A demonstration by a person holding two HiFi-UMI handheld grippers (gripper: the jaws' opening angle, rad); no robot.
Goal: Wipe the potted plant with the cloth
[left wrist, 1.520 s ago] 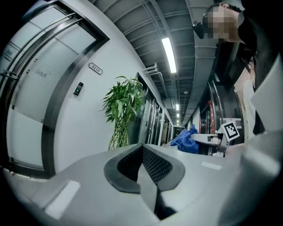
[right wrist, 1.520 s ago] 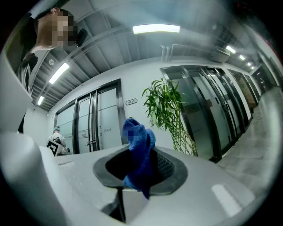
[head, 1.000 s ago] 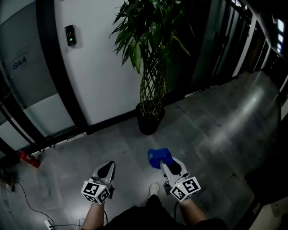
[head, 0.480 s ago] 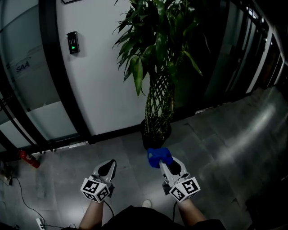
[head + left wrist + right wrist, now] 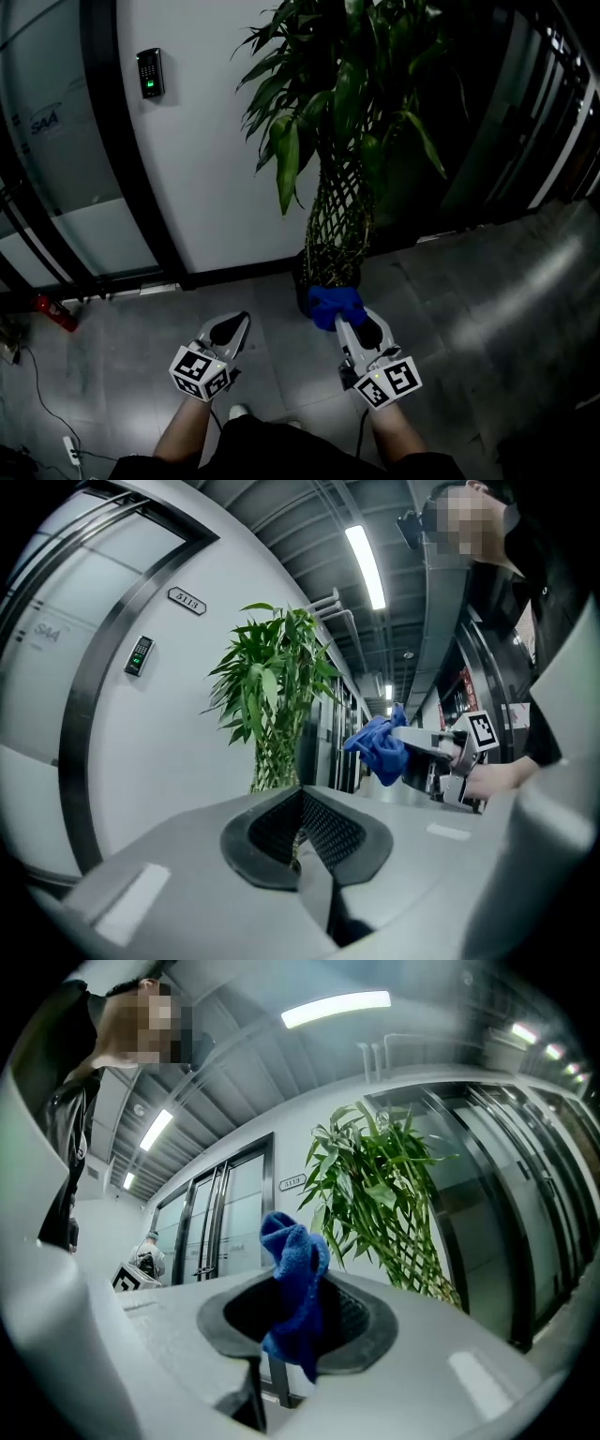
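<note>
1. The right hand-held gripper point(image 5: 345, 322) is clenched on the blue cloth point(image 5: 335, 304). In the right gripper view the cloth is seen pinched between the jaws, bunched above them and hanging below.
2. In the head view the cloth is held above the floor point(image 5: 469, 319), just in front of the pot point(image 5: 305, 272). It overlaps the pot's near rim. Whether it touches the pot cannot be told.
3. The left hand-held gripper point(image 5: 234, 324) is closed and empty. In the left gripper view its jaws are seen pressed together with nothing between them. It is held beside the right one, lower left of the pot and apart from it.
4. The plant point(image 5: 347, 103) is shown upright in the dark pot. A braided lattice trunk point(image 5: 339, 211) rises from the pot, and long green leaves spread above it.
5. The pot is set on the grey floor close to a white wall point(image 5: 206, 169).
6. A keypad point(image 5: 150, 73) with a green light is mounted on the wall, left of the plant and well apart from it.
</note>
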